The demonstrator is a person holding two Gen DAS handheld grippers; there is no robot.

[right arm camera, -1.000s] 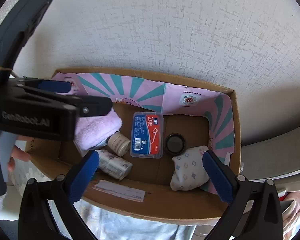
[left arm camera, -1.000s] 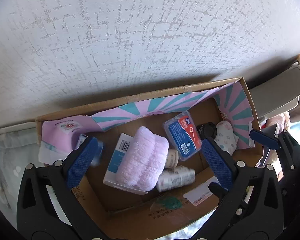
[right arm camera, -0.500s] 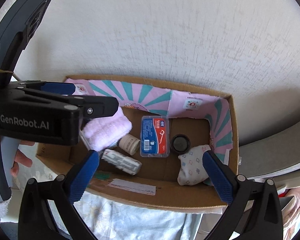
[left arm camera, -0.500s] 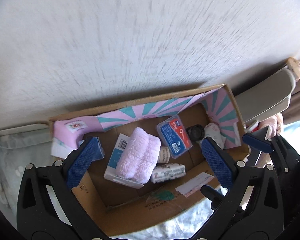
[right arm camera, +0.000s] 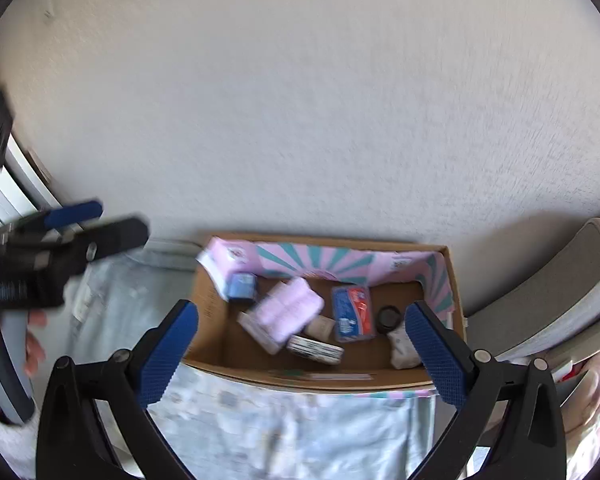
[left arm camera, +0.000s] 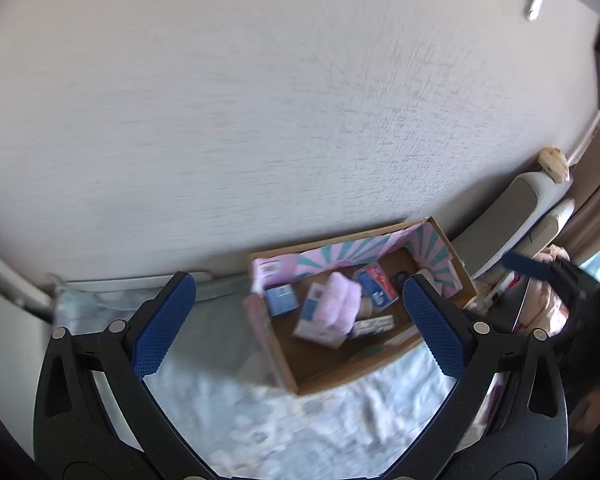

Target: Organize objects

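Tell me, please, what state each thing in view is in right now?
left tool: open, empty, above the bed.
right tool: open, empty.
cardboard box: open-topped, on the bedsheet, against the wall.
pink towel: rolled, lying on a white carton.
floss-pick case: closed, flat on the box floor.
dark round jar: upright, lid on.
patterned pouch: slumped in the right corner.

The left gripper (left arm camera: 300, 320) is held with its two blue-padded fingers (left arm camera: 164, 324) spread wide apart and nothing between them. The right gripper (right arm camera: 302, 344) is posed the same way, fingers (right arm camera: 432, 352) splayed and empty. In the right wrist view the left gripper shows from the side at the left edge, blurred, with the person's left hand (right arm camera: 4, 340) wrapped around its grey handle.
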